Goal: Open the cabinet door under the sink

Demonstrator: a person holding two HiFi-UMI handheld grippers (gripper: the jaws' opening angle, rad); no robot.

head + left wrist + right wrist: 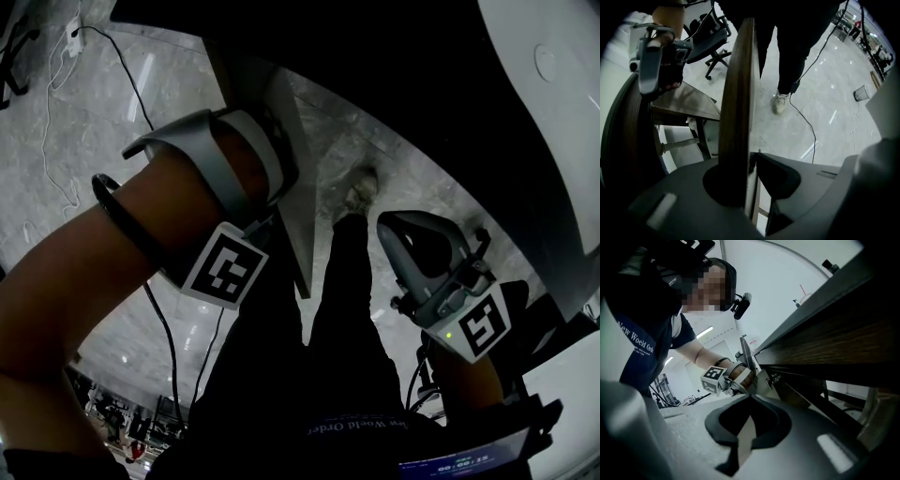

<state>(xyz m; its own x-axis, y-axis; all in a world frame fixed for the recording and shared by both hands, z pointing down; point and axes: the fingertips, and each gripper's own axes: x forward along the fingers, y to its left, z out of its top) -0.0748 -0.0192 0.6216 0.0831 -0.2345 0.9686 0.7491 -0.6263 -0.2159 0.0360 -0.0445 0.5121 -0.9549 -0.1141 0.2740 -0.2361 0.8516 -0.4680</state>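
Head view: shows the door (pixel 298 225) standing open, edge-on, clamped at its edge by the left gripper (pixel 267 173). Shows the right gripper (pixel 412 246) apart to the right, below a shoe (pixel 361 187) on the floor (pixel 112 122).

Left gripper view: shows fingers (pixel 780 176) pressed narrowly on both faces of the wooden door (pixel 738 84). Catches the right gripper (pixel 658 65) at upper left.

Right gripper view: shows fingers (pixel 768 420) closed tip to tip, holding nothing. Looks toward the left gripper (pixel 740 376) on the door (pixel 746 355).
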